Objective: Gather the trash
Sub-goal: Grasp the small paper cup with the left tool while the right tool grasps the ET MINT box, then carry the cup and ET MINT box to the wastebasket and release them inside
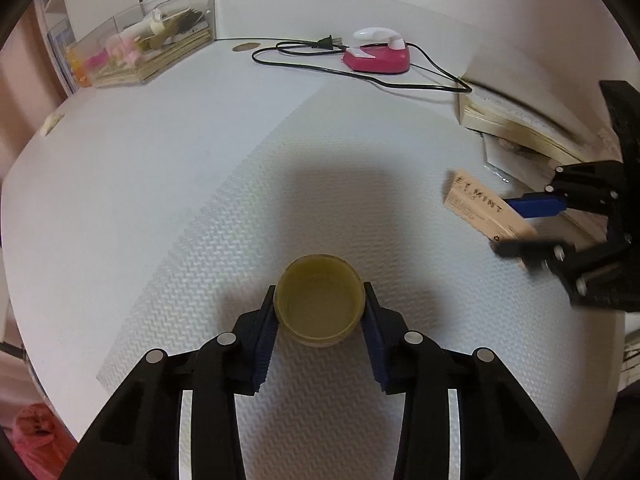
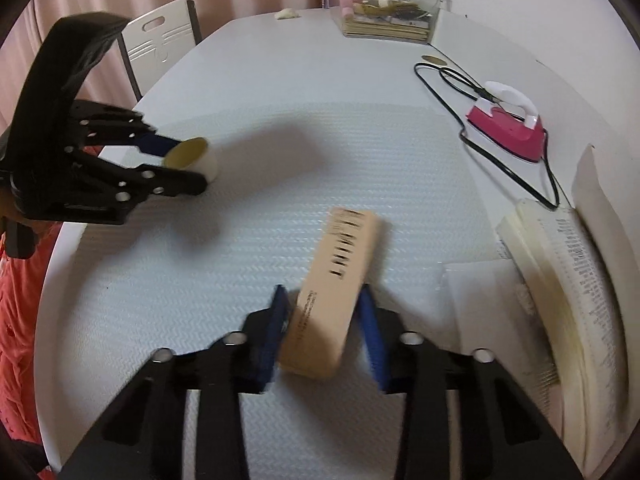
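Observation:
My left gripper is shut on a small round yellowish cup, open side up, held over the white textured table mat. The cup also shows in the right wrist view between the left gripper's fingers. My right gripper is shut on a beige carton printed "MINT", tilted and held above the mat. In the left wrist view the carton sticks out of the right gripper at the right.
A pink mini iron with a black cord lies at the back. A clear organizer box stands at the back left. An open book lies at the right edge. A white chair stands beyond the table. A red bag sits below left.

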`<state>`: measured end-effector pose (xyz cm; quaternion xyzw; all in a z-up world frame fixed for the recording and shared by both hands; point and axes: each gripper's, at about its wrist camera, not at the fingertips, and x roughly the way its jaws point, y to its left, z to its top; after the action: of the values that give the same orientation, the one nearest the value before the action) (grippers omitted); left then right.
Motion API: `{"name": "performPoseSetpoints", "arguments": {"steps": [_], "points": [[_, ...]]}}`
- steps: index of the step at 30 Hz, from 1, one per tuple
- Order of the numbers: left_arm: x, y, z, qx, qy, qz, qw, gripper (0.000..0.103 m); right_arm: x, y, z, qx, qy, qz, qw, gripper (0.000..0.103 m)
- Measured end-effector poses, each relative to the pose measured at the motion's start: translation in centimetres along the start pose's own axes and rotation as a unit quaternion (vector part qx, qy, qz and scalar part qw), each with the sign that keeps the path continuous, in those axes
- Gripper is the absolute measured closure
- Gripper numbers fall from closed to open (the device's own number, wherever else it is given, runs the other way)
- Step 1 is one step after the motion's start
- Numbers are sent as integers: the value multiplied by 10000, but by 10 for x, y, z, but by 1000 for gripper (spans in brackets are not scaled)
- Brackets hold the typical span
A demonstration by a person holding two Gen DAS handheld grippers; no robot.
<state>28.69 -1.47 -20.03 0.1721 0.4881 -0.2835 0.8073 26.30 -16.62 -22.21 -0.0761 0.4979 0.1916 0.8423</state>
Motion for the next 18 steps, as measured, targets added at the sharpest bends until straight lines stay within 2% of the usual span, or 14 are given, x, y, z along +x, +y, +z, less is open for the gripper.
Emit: {"name": "performPoseSetpoints", "arguments": {"steps": [8,18], "points": [[-22,-20,-17,-165,51,-28,9998,62,-17,-3,-4,74,59,388,9992,75],[-87,-53,-45,-371,-23,73,9993,62,-87,23,-12,-303,-123,913,9953,75]]}}
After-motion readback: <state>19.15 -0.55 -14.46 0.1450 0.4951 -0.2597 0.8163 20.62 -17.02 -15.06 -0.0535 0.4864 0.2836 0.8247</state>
